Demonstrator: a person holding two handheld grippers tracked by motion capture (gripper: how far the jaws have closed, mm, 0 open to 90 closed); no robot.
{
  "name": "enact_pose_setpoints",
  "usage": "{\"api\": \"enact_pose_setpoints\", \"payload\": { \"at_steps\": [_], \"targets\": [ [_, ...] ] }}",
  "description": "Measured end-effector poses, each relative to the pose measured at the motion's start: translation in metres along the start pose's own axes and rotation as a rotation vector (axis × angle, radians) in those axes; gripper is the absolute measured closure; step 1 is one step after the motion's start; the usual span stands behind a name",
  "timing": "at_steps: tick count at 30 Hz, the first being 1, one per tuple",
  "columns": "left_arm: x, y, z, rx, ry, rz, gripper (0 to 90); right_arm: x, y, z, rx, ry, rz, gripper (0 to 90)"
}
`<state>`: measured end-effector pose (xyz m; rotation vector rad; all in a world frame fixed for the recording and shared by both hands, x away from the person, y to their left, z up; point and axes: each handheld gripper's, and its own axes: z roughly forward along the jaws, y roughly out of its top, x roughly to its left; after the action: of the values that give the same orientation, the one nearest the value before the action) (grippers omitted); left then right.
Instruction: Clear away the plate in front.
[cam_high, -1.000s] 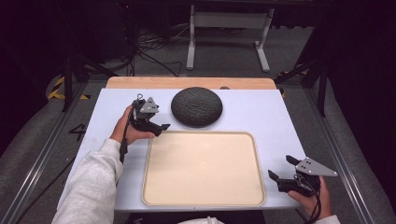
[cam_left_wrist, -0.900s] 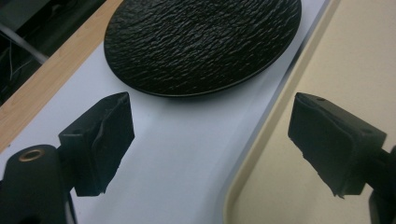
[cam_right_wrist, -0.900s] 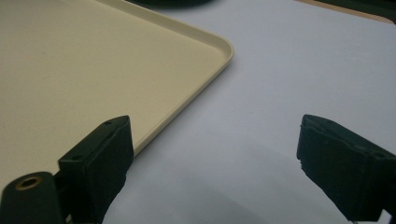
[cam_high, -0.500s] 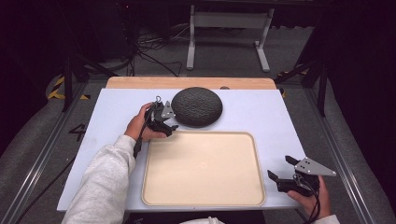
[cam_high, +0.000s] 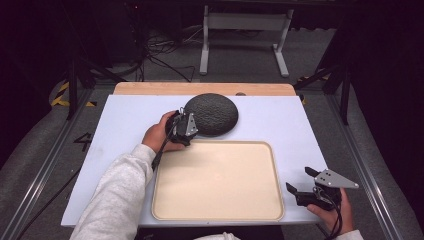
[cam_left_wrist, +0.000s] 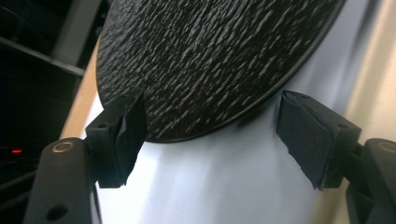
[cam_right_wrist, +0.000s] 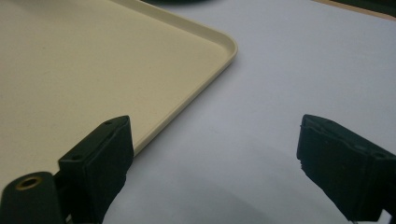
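Left gripper (cam_left_wrist: 210, 140): jaws spread and have just been closing, nothing pinched. The near rim of the plate (cam_left_wrist: 210, 60) sits between the pads at their tips. The left pad overlaps the rim in the left gripper view; whether it touches, can't tell. The right pad stands clear of it. The plate is dark, textured and round, lying on the white table (cam_left_wrist: 219, 186).

In the high view the left gripper (cam_high: 184, 126) is at the plate's (cam_high: 212, 113) left edge, with the tray (cam_high: 215, 182) just behind and beside the hand.

Right gripper (cam_right_wrist: 212, 158): jaws wide apart, empty, hovering low over bare table. The tray corner (cam_right_wrist: 224, 44) is just ahead of the left jaw (rim runs past it, no contact). In the high view the right gripper (cam_high: 305, 187) sits off the tray's right front corner, well apart from the plate.
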<state>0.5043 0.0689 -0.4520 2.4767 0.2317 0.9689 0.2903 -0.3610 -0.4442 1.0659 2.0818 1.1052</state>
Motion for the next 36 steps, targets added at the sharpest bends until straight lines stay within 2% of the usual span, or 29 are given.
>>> {"api": "enact_pose_setpoints", "payload": {
  "at_steps": [1,2,6,9,12,16,19,20,26,28,31,36],
  "targets": [
    [-0.002,0.001,0.002,0.001,0.009,0.011,27.4,0.000,0.000,0.000,-0.002,0.001,0.001,11.5],
    [-0.004,0.004,0.003,0.013,0.043,0.038,28.2,0.000,0.000,0.000,-0.004,0.000,0.002,11.5],
    [-0.010,0.011,0.005,0.037,0.095,0.124,33.1,0.000,0.000,0.000,-0.002,-0.001,0.002,11.5],
    [-0.015,0.015,0.009,0.048,0.130,0.185,36.1,0.001,0.000,0.000,0.003,0.008,-0.001,11.9],
    [-0.018,0.020,0.010,0.066,0.143,0.240,37.4,0.002,0.001,0.001,0.006,0.017,-0.011,11.9],
    [-0.020,0.021,0.011,0.076,0.122,0.275,45.7,0.002,0.001,0.001,0.006,0.015,-0.008,11.9],
    [-0.024,0.023,0.013,0.094,0.115,0.293,63.0,0.002,0.001,0.000,0.000,0.015,-0.008,11.9],
    [-0.028,0.024,0.016,0.107,0.118,0.320,71.2,0.002,0.001,0.000,-0.001,0.015,-0.008,11.8],
    [-0.030,0.027,0.018,0.116,0.142,0.353,74.0,0.002,0.001,0.000,0.001,0.015,-0.007,11.8],
    [-0.033,0.029,0.018,0.128,0.155,0.383,74.6,0.001,0.001,0.000,0.001,0.015,-0.005,11.8],
    [-0.037,0.032,0.020,0.110,0.185,0.424,77.4,0.003,0.001,-0.001,0.000,0.018,-0.013,11.8],
    [-0.039,0.038,0.017,0.091,0.226,0.427,82.1,0.003,0.001,-0.001,0.003,0.019,-0.016,11.7]
  ]
}}
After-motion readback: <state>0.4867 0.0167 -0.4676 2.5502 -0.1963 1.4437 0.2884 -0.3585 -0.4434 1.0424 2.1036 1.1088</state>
